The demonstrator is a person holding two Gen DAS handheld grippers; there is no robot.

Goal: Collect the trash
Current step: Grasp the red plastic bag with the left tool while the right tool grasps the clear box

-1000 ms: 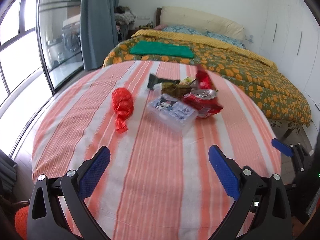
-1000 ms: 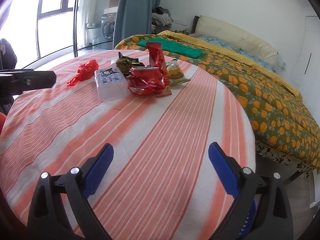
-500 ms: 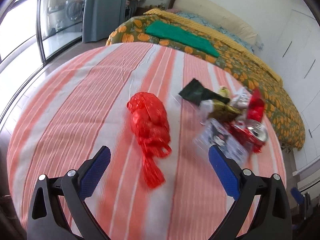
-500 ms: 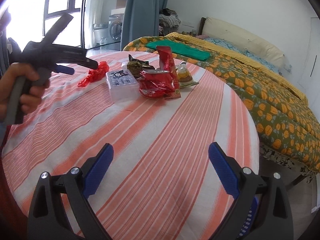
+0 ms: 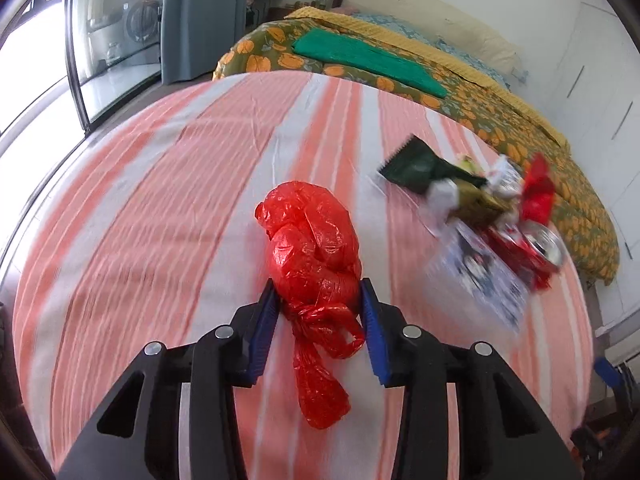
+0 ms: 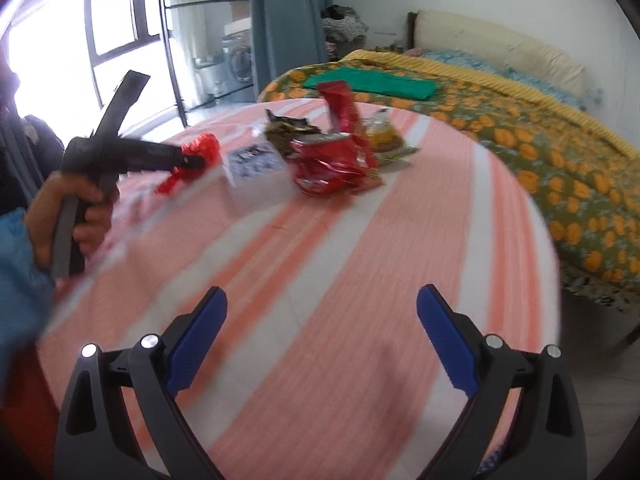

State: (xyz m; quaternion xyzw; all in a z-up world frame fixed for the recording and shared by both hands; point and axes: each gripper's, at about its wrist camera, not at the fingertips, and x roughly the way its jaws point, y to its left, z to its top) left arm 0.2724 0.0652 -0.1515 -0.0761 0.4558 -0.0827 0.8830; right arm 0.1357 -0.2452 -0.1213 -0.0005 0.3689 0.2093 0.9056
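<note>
Nearest my left wrist camera, the left gripper has its two blue pads drawn in narrow against either side of the knotted, crumpled red plastic bag, which lies on the round table covered with an orange-and-white striped cloth. I see the pads touching the bag just above its knot, with the loose tail of the bag trailing toward the camera between the black finger arms. I cannot tell whether the bag is lifted clear of the cloth. From my right wrist camera, the right gripper hovers over the near part of the striped cloth with its jaws spread wide and nothing between them. In that same view I see the left hand gripping the handle of the left gripper at the left edge, with the red bag at its tip. Farther along the table sits a cluster of trash: a clear plastic box with a printed label, a crushed red drink can, a tall red snack wrapper and a dark green foil packet, all close together and well apart from the right gripper. Beyond the table stands a bed with an orange-patterned green cover, carrying a folded green cloth.
</note>
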